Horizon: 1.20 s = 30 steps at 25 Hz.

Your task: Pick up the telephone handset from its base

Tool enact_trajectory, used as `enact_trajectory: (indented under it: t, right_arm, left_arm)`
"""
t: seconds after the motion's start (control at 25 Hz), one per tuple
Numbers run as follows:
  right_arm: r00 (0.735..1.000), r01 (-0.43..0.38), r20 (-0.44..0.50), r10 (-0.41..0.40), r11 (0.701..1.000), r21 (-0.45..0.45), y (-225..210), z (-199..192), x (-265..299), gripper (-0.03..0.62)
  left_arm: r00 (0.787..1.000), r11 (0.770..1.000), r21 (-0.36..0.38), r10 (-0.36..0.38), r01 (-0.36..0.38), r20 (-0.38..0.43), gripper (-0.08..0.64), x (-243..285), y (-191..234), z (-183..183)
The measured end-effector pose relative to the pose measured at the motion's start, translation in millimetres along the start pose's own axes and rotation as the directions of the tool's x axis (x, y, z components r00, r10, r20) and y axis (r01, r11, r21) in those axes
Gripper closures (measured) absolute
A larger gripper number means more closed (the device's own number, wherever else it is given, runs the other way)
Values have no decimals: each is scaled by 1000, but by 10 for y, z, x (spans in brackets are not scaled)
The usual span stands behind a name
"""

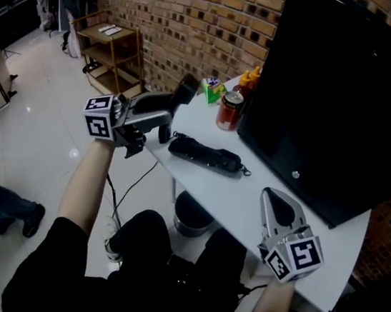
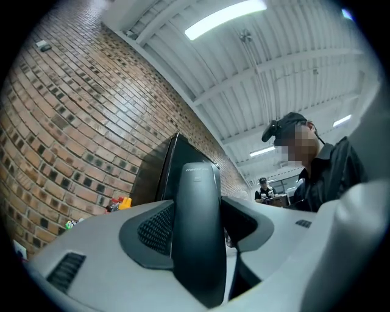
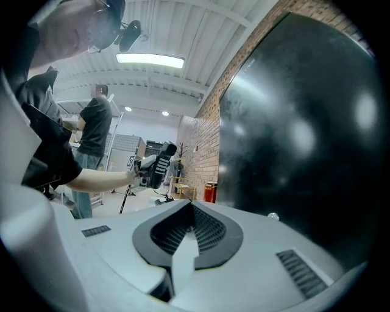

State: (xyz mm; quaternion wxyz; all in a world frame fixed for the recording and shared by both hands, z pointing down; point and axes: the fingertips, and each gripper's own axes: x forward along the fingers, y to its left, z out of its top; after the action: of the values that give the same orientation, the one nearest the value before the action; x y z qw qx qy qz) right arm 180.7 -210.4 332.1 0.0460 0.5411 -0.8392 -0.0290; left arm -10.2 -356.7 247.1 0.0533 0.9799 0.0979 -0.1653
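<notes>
The black telephone handset is up in the air off the table's left edge, with my left gripper shut on it. In the left gripper view the handset stands upright between the two jaws, and both pads press its sides. The black telephone base lies flat on the white table, below and to the right of the handset. My right gripper rests low over the table's near right part with its jaws together and nothing in them. The right gripper view shows the raised handset far off.
A large black panel leans against the brick wall behind the table. A red can, orange bottles and a green packet stand at the table's far end. A wooden shelf is on the floor, a dark bin under the table.
</notes>
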Motion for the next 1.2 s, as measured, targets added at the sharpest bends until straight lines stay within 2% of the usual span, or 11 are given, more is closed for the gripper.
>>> enact_trajectory:
  t: [0.24,0.48,0.6,1.2]
  right_arm:
    - [1000,9,-3,-9,1000,-3,-24,-20,-5,583]
    - [1000,15,-5,-15,1000,-2,23,-19,19,583]
    - [1000,21,-9,-21,1000,1,16,-29,11,582]
    - [997,77,19,-76,997,-26,-116,8,-62,583]
  left_arm:
    - [997,1000,-5,-19,20,69,307,-39,-52,120]
    - [996,1000,-23,2,0,86,307,-123,-10,123]
    - [995,1000,-9,12,-11,103,307,-149,-22,147]
    - [995,1000,-21,3,-1,96,307,-175,-40,77]
